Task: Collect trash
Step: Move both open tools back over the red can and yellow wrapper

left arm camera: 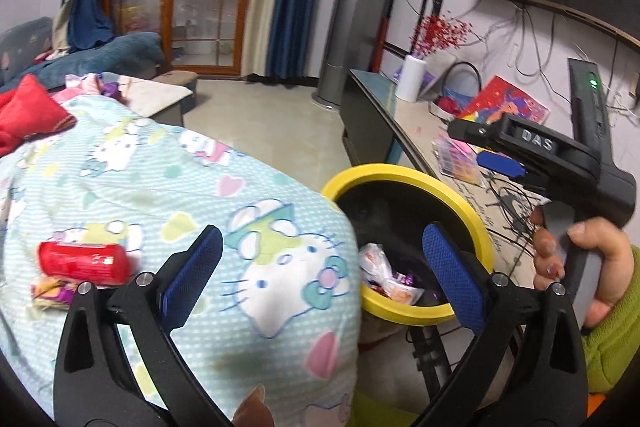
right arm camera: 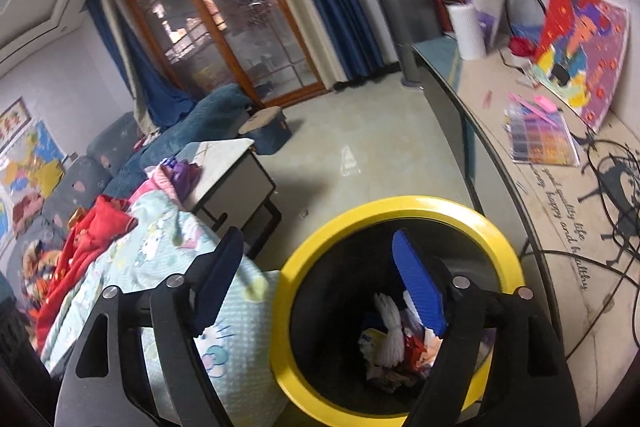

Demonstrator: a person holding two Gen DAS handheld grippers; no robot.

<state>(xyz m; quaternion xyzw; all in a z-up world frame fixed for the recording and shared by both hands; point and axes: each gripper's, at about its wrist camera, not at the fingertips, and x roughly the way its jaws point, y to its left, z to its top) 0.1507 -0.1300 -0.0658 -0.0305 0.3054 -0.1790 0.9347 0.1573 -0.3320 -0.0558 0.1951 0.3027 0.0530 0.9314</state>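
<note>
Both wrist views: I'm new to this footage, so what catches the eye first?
The yellow-rimmed bin, with wrappers piled inside, sits beside a cartoon-cat blanket. A red can lies on that blanket, left of the open left gripper.

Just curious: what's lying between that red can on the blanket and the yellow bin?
Only bare patterned blanket between the red can and yellow bin, in the left wrist view.

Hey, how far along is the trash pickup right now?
Done: crumpled wrappers already lie in the yellow-rimmed black bin. In hand: nothing; the left gripper and right gripper both stand open and empty. Left: a red cylindrical snack package and a small colourful wrapper beside it, both on the cartoon-cat blanket.
</note>
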